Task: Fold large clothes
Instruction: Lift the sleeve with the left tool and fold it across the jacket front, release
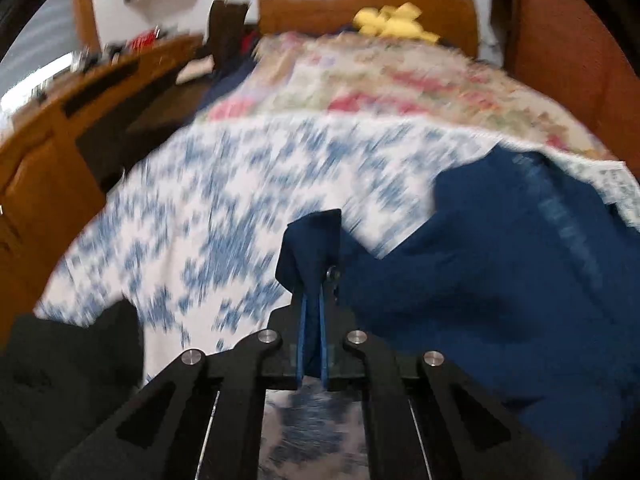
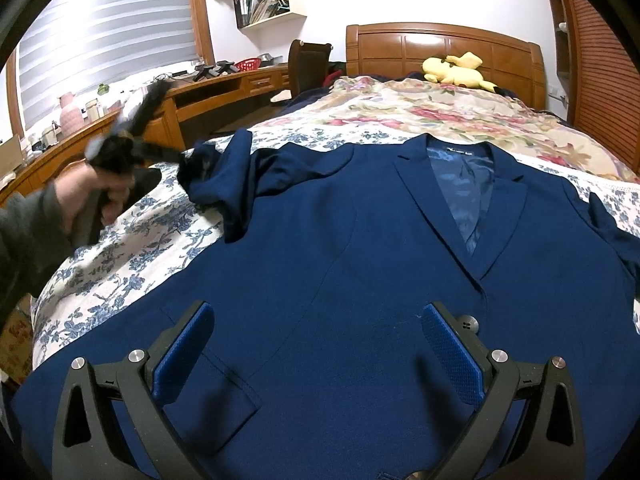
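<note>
Yellow plush toy (image 2: 456, 70) lying at head of bed, against wooden headboard (image 2: 440, 46). Floral quilt (image 2: 440, 116) covering far half of bed, blue-and-white floral sheet (image 2: 132, 240) spreading over near half. Wooden desk (image 2: 208, 98) running along window wall, red basket (image 2: 250, 65) sitting on it. Books filling white wall shelf (image 2: 272, 4). Blinds (image 2: 108, 32) covering window.

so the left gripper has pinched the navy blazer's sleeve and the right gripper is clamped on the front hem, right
Not quite. The right gripper is open, with nothing between its pads above the navy blazer, as the right wrist view shows. The left gripper has indeed pinched the sleeve.
</note>
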A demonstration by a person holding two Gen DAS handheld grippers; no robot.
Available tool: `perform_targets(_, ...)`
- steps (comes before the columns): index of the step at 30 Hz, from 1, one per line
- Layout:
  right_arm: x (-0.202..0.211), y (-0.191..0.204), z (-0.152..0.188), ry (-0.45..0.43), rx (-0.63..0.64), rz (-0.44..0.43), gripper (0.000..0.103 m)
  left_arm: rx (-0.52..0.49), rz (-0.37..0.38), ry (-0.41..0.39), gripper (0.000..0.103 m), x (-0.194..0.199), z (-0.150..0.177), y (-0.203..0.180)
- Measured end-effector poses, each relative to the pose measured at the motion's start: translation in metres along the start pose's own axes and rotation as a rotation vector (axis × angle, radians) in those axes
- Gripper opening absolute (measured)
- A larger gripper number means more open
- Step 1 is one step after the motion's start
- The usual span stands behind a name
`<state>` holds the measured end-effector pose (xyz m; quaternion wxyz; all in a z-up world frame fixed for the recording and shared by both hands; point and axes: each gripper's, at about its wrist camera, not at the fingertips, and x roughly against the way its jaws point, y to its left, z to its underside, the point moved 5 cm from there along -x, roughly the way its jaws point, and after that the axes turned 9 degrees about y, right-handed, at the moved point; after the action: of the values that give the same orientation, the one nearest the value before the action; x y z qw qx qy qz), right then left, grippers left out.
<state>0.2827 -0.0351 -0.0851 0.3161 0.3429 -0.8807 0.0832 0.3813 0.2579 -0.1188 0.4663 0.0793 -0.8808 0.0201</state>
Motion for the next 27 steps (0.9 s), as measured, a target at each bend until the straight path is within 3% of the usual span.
perform_targets(6, 0.016, -0.002, 0.0, -0.02, 0.001, -0.01, 0.103, -0.072, 0.028, -0.134, 0.005, 0.09, -0.022, -0.059)
perform_targets(12, 0.041, -0.028, 0.006, -0.025, -0.035, -0.025, 0.103, -0.146, 0.135, -0.237, 0.005, 0.166, -0.016, -0.13)
perform_targets(18, 0.056, -0.065, 0.017, -0.019, -0.088, 0.041, 0.103, -0.2, 0.217, -0.269, 0.005, 0.195, 0.012, -0.176)
perform_targets(25, 0.058, -0.076, 0.023, -0.002, -0.116, 0.069, 0.103, -0.205, 0.237, -0.272, 0.006, 0.199, 0.059, -0.197)
perform_targets(27, 0.056, -0.073, 0.02, 0.0, -0.12, 0.07, 0.103, -0.207, 0.256, -0.255, 0.013, 0.196, 0.071, -0.198)
